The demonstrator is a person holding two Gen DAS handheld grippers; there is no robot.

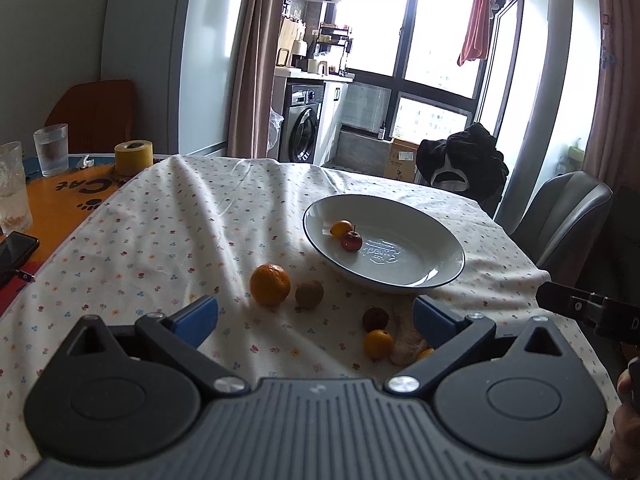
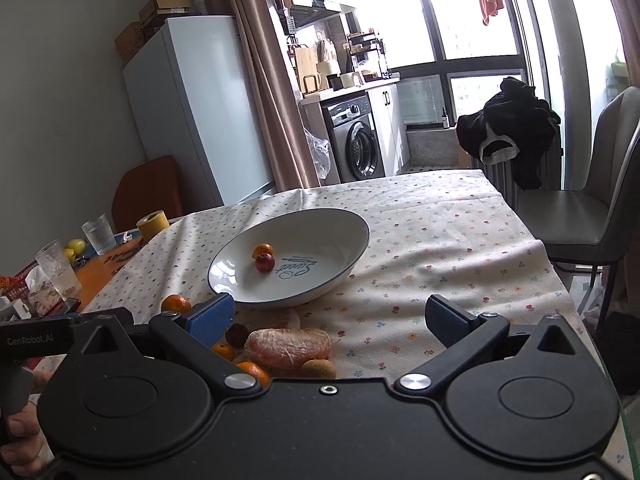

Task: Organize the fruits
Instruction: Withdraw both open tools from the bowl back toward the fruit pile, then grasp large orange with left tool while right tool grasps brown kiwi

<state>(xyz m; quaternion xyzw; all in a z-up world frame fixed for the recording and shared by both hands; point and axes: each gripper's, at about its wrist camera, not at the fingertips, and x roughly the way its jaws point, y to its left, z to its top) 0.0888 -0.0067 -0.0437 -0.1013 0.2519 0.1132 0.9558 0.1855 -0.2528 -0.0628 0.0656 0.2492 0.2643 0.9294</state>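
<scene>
Fruit lies scattered on the flower-print tablecloth [image 1: 168,240], most of it short of the wide white shallow bowl with the dark rim [image 1: 440,240]. Going left to right in the left wrist view: a large round orange mandarin [image 1: 270,284], just beside it a small brown kiwi [image 1: 309,294], then a cluster of a dark red wrinkled fruit [image 1: 375,319], a small orange citrus [image 1: 378,344] and a peeled, pale segmented citrus [image 1: 406,344] touching it. Two pieces already sit in the bowl, a small orange fruit [image 1: 341,228] against a small red apple with a stem [image 1: 351,241].

The left gripper [image 1: 316,318] hangs spread wide and empty above the near fruit; the right gripper [image 2: 330,318] is likewise spread and holds nothing, with the cluster just under its left finger.

By my judgement the mandarin is light and firm enough for a squeeze across its widest part. The kiwi is small and may roll, so the pads should meet at its middle. The peeled citrus looks soft and easily crushed; it wants a gentle close along its long sides.
</scene>
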